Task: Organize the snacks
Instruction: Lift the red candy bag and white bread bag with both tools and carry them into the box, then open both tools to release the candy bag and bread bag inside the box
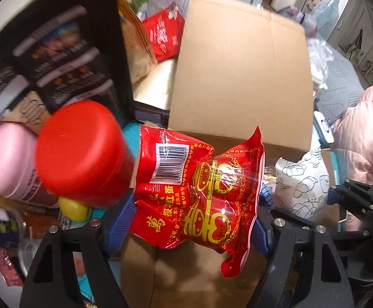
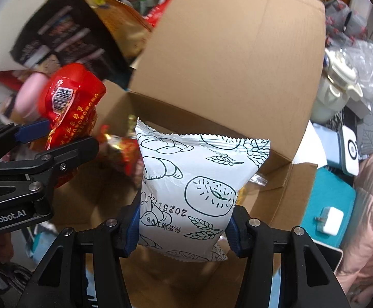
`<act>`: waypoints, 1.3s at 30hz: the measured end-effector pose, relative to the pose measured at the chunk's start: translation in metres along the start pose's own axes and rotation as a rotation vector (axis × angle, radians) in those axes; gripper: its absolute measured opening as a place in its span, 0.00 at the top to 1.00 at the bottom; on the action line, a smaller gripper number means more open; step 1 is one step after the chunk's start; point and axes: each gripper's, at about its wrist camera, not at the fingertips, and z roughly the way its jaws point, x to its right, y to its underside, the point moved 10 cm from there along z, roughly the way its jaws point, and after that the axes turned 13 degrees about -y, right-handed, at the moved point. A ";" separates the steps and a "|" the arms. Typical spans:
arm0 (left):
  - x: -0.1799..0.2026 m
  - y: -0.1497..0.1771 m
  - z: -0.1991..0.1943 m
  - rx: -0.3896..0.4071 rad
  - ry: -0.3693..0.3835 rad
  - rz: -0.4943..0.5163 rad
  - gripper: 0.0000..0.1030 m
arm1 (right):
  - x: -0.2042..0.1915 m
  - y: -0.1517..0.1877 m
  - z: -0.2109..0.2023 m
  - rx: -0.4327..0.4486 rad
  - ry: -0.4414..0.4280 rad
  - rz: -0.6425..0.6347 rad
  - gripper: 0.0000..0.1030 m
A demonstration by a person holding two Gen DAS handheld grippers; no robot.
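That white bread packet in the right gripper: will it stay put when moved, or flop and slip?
The white bread packet looks puffy and probably light, so it should carry easily. Its glossy film may slip between the right gripper pads. Likely squashable; a harder squeeze could crush the bread.

The left tongs (image 1: 190,220) clamp a red snack packet (image 1: 199,187) above an open cardboard box (image 1: 240,71). Just beside them on the left stand a red-lidded jar (image 1: 83,148) and a pink-lidded one (image 1: 10,159). A white bread packet (image 1: 302,184) hangs at right.
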 end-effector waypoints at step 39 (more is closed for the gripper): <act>0.036 0.018 0.018 0.006 -0.063 0.093 0.22 | 0.022 0.026 0.011 -0.055 0.057 0.016 0.26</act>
